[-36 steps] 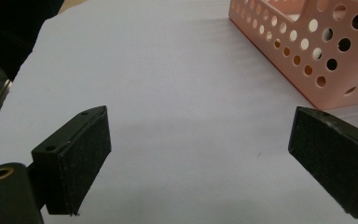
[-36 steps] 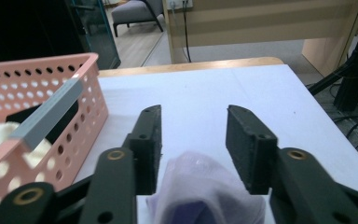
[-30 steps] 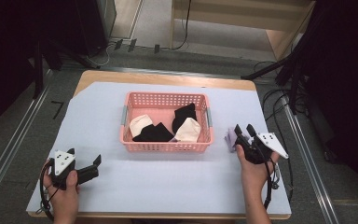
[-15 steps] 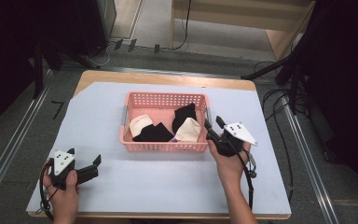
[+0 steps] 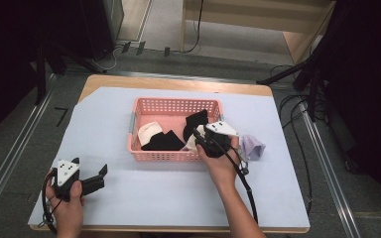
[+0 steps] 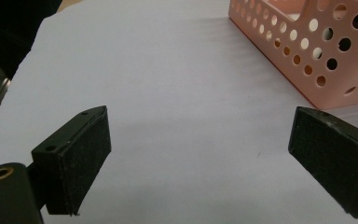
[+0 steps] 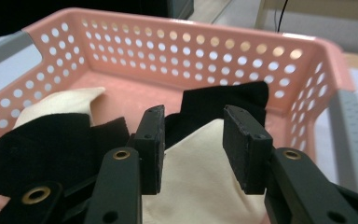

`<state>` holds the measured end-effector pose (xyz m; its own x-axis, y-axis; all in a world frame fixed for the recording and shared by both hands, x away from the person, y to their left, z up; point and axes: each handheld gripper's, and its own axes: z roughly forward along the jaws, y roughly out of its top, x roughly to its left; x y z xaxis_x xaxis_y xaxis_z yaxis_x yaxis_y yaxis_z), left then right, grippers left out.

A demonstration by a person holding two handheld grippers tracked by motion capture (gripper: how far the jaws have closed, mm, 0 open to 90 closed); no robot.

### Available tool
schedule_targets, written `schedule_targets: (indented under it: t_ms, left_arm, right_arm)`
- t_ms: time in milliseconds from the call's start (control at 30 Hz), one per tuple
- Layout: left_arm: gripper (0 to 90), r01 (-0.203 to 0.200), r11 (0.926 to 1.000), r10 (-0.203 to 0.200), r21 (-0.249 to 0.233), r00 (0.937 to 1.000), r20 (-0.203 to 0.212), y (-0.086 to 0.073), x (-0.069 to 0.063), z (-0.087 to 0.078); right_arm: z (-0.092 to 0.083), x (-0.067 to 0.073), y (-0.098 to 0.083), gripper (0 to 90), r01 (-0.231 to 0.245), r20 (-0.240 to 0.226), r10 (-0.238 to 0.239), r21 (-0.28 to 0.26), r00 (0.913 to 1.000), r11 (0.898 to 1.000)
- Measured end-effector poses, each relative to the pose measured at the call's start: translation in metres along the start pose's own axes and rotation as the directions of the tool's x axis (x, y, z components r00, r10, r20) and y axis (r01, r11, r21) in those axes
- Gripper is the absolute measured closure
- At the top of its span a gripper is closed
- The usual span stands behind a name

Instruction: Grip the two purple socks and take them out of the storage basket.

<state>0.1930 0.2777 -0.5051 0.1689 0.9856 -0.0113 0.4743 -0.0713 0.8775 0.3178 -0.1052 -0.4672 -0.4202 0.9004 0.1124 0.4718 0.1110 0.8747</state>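
A pink perforated basket (image 5: 176,102) (image 7: 191,32) (image 6: 307,56) stands mid-table and holds black and cream cloths. My right gripper (image 5: 197,134) (image 7: 193,135) reaches over the basket's front right corner. Its jaws have just been closing and stand apart over a cream cloth (image 5: 191,144) (image 7: 200,186), without pressing on it. A black cloth (image 5: 196,121) (image 7: 223,100) lies just beyond the tips. Another cream cloth (image 5: 149,131) (image 7: 60,105) and a black one (image 5: 163,141) (image 7: 42,144) lie at the basket's left. My left gripper (image 5: 99,178) (image 6: 200,158) rests open on the sheet at the front left, nothing between its jaws.
A lavender cloth (image 5: 253,147) lies on the pale sheet (image 5: 129,198) just right of the basket, beside my right hand. The right gripper's cable (image 5: 245,183) trails toward the front edge. Metal rails (image 5: 327,163) and floor cables flank the table.
The right gripper has moved left, from beside the lavender cloth at the table's right to over the basket's front right corner, and its jaws have narrowed. The left gripper has kept still.
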Motion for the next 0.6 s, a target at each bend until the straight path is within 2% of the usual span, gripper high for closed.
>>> schedule_targets:
  t_ms: [33,67,100,267,333,433,500,567,600]
  left_arm:
    - [6.6,0.0,1.0,0.0,0.001,1.0,0.0,0.0,0.0,0.0]
    - [6.6,0.0,1.0,0.0,0.001,1.0,0.0,0.0,0.0,0.0]
    - [6.6,0.0,1.0,0.0,0.0,1.0,0.0,0.0,0.0,0.0]
    - [6.6,0.0,1.0,0.0,0.001,1.0,0.0,0.0,0.0,0.0]
    - [6.6,0.0,1.0,0.0,0.001,1.0,0.0,0.0,0.0,0.0]
    - [6.6,0.0,1.0,0.0,0.001,1.0,0.0,0.0,0.0,0.0]
    - [6.6,0.0,1.0,0.0,0.001,1.0,0.001,0.0,0.0,0.0]
    - [6.6,0.0,1.0,0.0,0.0,1.0,0.002,0.0,0.0,0.0]
    - [6.6,-0.001,1.0,0.001,-0.002,1.0,0.0,0.0,0.0,0.0]
  right_arm:
    - [0.003,0.0,0.001,59.7,-0.011,-0.003,0.011,0.02,0.9999,1.0]
    - [0.007,0.001,0.003,59.4,-0.043,-0.005,0.044,0.042,0.999,0.998]
    - [0.007,0.001,0.003,59.4,-0.043,-0.005,0.044,0.042,0.999,0.998]
    - [0.021,0.004,0.007,55.5,-0.064,0.028,0.061,0.112,0.9977,0.992]
    - [0.027,0.005,0.008,52.8,-0.063,0.04,0.058,0.142,0.9975,0.988]
    - [0.037,0.01,0.006,47.1,-0.027,0.069,0.013,0.205,0.9975,0.978]
    - [0.041,0.013,0.007,45.3,-0.041,0.078,0.021,0.26,0.9968,0.965]
    - [0.044,0.013,0.009,43.7,-0.083,0.074,0.063,0.293,0.9952,0.952]
    - [0.048,0.012,0.011,44.3,-0.109,0.079,0.086,0.352,0.9931,0.929]
